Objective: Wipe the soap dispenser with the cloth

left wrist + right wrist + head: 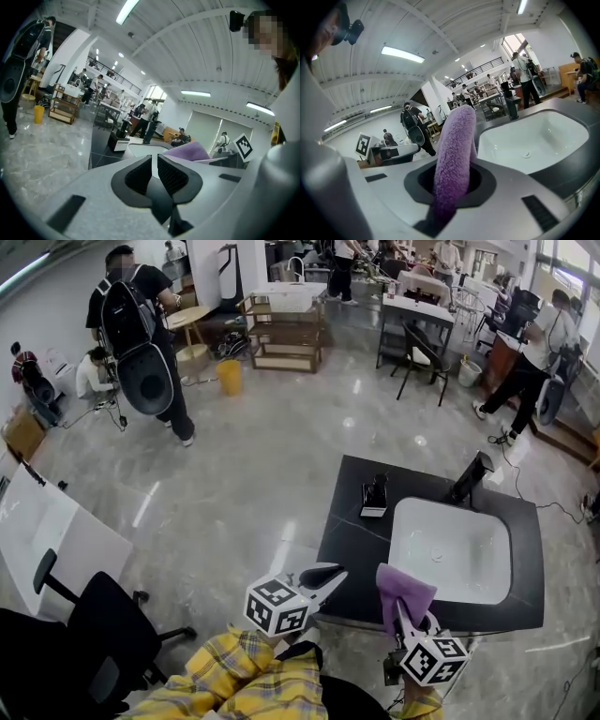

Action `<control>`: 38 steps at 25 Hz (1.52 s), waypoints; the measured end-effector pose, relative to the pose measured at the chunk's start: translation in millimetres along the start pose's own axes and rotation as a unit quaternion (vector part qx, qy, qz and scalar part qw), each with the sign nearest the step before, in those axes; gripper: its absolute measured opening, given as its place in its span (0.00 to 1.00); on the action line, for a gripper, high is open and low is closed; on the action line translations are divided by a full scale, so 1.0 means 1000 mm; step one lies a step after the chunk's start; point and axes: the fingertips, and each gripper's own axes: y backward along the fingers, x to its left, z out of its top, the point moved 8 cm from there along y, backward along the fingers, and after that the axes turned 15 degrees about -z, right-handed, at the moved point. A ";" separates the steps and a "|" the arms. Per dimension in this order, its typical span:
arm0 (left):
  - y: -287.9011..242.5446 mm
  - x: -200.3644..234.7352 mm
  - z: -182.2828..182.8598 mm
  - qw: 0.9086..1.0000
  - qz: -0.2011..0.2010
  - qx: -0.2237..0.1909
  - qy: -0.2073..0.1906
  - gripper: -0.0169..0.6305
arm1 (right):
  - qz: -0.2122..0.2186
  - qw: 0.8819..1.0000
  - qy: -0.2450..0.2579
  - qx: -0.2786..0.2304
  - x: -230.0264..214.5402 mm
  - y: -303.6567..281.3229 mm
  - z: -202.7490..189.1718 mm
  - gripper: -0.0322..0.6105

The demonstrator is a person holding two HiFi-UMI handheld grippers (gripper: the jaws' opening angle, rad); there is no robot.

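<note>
Left of the white sink [405,521], on the black counter [352,545], the soap dispenser [374,495] stood upright, well apart from both grippers. Pale label on its front was too small to read. At the sink's near edge, the right gripper [401,613] was clamped on a purple cloth [403,589], which stuck up past the jaws. Just off the sink's near-left corner, the left gripper [330,573] had its jaws pressed together, nothing between them. Behind the sink stood a black faucet [472,476]. Only print seen close up: black-and-white square markers on each gripper's cube [277,606].
</note>
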 end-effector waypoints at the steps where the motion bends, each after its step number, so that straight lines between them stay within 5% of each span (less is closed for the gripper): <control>1: 0.001 0.006 0.003 1.000 0.000 -0.001 0.000 0.09 | -0.001 1.000 0.001 0.000 0.002 -0.006 0.003 0.11; 17: 0.007 0.102 0.050 1.000 -0.019 -0.009 -0.004 0.09 | -0.007 0.999 0.037 -0.012 0.046 -0.091 0.044 0.11; 38: -0.052 0.111 0.096 0.998 0.033 -0.055 -0.026 0.09 | 0.073 0.991 0.108 -0.012 0.016 -0.156 0.111 0.11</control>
